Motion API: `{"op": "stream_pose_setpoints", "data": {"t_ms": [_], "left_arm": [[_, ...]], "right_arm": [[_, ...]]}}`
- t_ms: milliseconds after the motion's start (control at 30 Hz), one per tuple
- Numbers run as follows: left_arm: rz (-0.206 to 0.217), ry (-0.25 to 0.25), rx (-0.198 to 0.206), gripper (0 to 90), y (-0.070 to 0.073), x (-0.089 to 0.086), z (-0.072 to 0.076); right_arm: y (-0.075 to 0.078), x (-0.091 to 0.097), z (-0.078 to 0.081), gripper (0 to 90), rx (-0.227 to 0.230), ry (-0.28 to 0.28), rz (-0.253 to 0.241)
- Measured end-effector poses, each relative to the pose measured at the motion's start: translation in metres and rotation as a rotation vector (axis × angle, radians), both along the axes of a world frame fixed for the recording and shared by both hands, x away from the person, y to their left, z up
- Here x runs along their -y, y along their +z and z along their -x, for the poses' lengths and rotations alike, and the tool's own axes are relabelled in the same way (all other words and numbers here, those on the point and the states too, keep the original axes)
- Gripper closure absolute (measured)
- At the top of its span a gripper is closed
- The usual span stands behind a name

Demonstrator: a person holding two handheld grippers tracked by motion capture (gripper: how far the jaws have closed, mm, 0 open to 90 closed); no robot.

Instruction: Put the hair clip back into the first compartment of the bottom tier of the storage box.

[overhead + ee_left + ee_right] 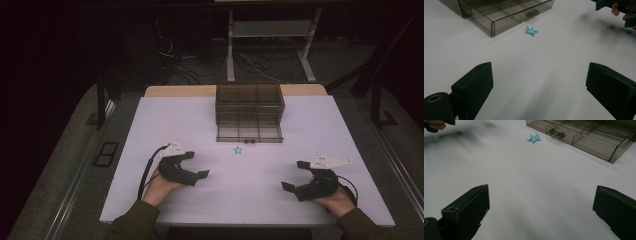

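Landmark: smoky translucent drawer box (250, 102), hard plastic, rectangular, standing at the far middle of the white counter (150, 130); its walls are tinted grey-brown and see-through, with internal dividers visible through the top. Lowest drawer (249, 133) is pulled out toward the person; it is split by thin partitions into several compartments; the compartments that show appear empty, though the far ones are partly hidden by glare and the box above. A small knob handle (556, 133) of the same clear plastic sits at the middle of the drawer front.

Just in front of the drawer, slightly left of the handle and apart from it, lies a small light-blue star (238, 149); it rests flat on the counter, touching nothing; its shape is open and strappy, like a folded or cut-out outline rather than a solid piece; material cannot be told.

Left claw (192, 167) is nearer the person than the box, well to the left of the star; jaws spread wide, nothing between them; matte black blocky pads (474, 85), grey three-cornered plate on top. Right claw (295, 175) is nearer the person and well to the right of the star; jaws likewise spread, released, grasping nothing. Counter surface is smooth, matte, uniform white.
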State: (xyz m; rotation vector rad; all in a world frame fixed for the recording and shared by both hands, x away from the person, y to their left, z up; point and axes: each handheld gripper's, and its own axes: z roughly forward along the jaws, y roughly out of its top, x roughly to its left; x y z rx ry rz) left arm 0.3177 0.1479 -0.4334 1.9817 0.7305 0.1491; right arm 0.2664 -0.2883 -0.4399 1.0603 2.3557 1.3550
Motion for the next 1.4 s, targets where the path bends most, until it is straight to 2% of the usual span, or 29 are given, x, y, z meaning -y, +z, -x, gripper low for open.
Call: {"op": "stream_pose_setpoints", "data": {"t_ms": [167,367,433,667,1167,1400], "left_arm": [[0.006,-0.016,0.006,13.7,0.001,0.005,-0.003],[0.003,-0.02,0.004,14.9,0.001,0.009,-0.005],[0.009,-0.024,0.011,18.6,0.001,0.01,-0.007],[0.009,-0.025,0.009,23.3,0.002,0.014,-0.011],[-0.002,-0.044,0.018,31.1,0.005,0.026,-0.019],[0.008,-0.05,0.022,32.5,0.006,0.03,-0.022]], "right_arm": [[0.001,0.0,0.001,0.3,0.0,-0.003,-0.004],[0.0,0.0,0.001,0.3,-0.001,-0.001,-0.001],[0.0,0.0,0.001,0.3,-0.002,0.0,0.003],[0.0,-0.001,0.001,0.3,0.0,-0.001,0.005],[0.0,0.0,0.002,0.3,0.006,-0.002,0.006],[0.0,0.0,0.001,0.3,0.007,0.0,0.006]]}}
